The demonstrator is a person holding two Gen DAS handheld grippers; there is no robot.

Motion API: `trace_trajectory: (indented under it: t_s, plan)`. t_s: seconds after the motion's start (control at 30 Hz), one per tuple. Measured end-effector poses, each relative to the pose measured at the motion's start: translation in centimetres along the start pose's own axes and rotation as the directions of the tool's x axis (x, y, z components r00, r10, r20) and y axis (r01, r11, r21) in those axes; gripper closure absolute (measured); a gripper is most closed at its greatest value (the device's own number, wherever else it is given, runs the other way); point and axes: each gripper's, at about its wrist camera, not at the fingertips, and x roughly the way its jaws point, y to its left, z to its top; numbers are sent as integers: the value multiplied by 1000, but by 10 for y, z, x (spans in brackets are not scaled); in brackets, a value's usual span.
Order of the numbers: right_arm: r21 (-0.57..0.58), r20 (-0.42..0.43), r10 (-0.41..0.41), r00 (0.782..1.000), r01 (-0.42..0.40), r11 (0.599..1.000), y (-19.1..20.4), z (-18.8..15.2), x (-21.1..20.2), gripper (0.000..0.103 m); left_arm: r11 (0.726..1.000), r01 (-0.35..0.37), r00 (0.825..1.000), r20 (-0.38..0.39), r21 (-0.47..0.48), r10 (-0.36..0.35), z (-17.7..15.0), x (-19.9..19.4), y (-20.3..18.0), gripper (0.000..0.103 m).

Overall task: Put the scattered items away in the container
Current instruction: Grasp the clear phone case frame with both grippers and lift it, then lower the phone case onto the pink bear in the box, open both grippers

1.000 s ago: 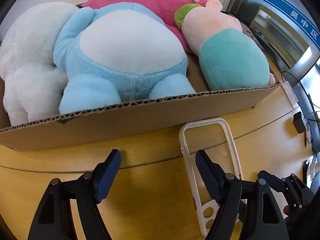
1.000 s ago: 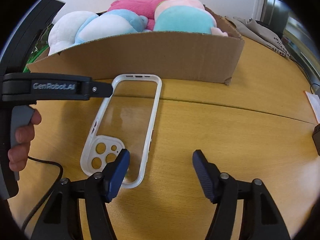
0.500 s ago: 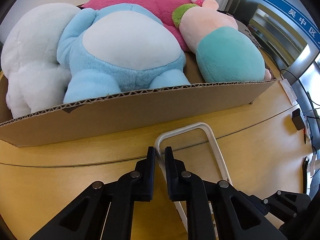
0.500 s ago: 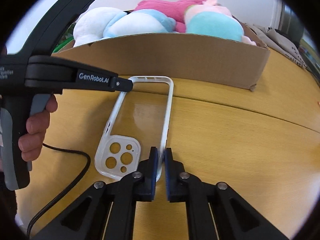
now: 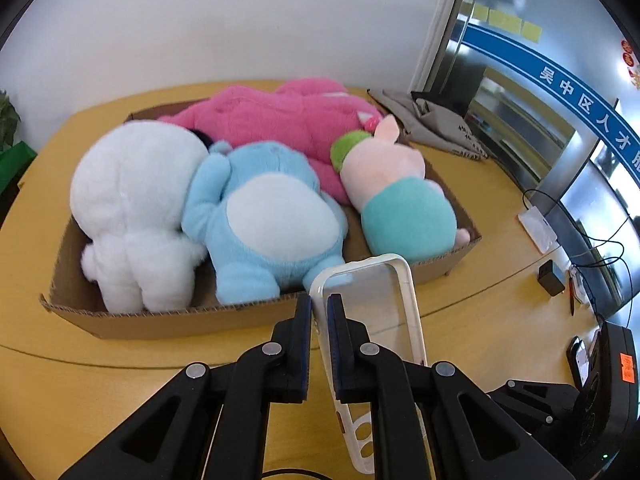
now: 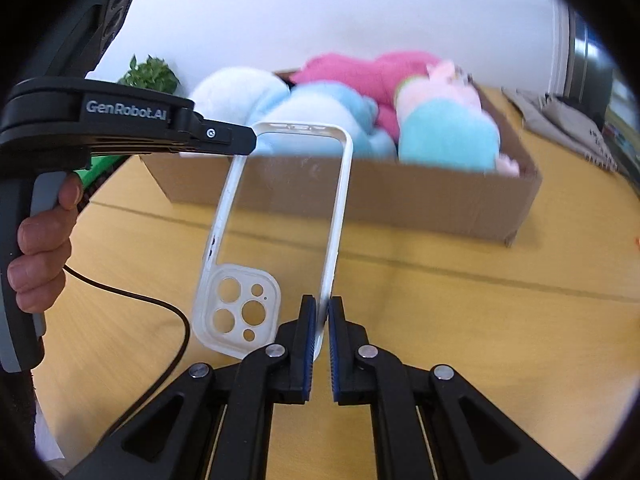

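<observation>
The box (image 5: 168, 322) is nearly full: white (image 5: 132, 208), blue (image 5: 272, 220), pink (image 5: 280, 120) and teal (image 5: 404, 216) plush toys rise above its rim. Bare floor shows only in gaps along the near wall. The table (image 5: 480, 312) right of the box lies open.

A plain white wall (image 5: 224, 20) is standing behind the yellow wooden counter (image 5: 492, 248). Glass doors (image 5: 520, 92) with a blue banner are reflecting light, and a green plant (image 6: 149, 74) is sitting nearby.
</observation>
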Motion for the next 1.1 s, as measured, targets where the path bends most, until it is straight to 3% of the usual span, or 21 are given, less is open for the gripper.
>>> trace_trajectory:
  t_s: [0.23,0.4,0.53,0.6,0.77,0.83,0.93,1.0,1.07,1.1]
  plan:
    - [-26,145,11,989,-7,1000,3,77,-12,97,997,-36,992,127,74,27,84,-30,5,96]
    - [-8,200,27,979,-26,1000,-8,143,5,96,987,-97,977,203,129,69,158,-21,15,96]
    - [25,170,23,985,-27,999,-19,195,51,96,982,-134,972,210,131,105,200,17,33,96]
    - [43,113,27,993,-32,999,-26,213,86,96,980,-152,974,188,125,127,213,45,44,96]
    - [89,-71,11,997,-5,996,-37,214,174,96,969,-214,977,45,123,210,219,143,74,94]
    - [109,-71,10,997,-2,994,-39,213,181,94,957,-260,966,24,132,259,206,169,81,90]
    - [90,-69,-58,996,64,994,-37,215,178,67,944,-294,956,60,151,289,202,172,76,91]
    - [103,-71,-92,993,99,990,-40,209,173,34,954,-270,963,46,128,266,203,164,76,85]
    - [118,-64,-108,992,115,986,-43,201,164,27,965,-245,969,37,91,242,203,151,79,57]
    - [116,-55,-110,992,116,986,-42,196,158,27,965,-251,967,55,69,248,200,138,80,49]
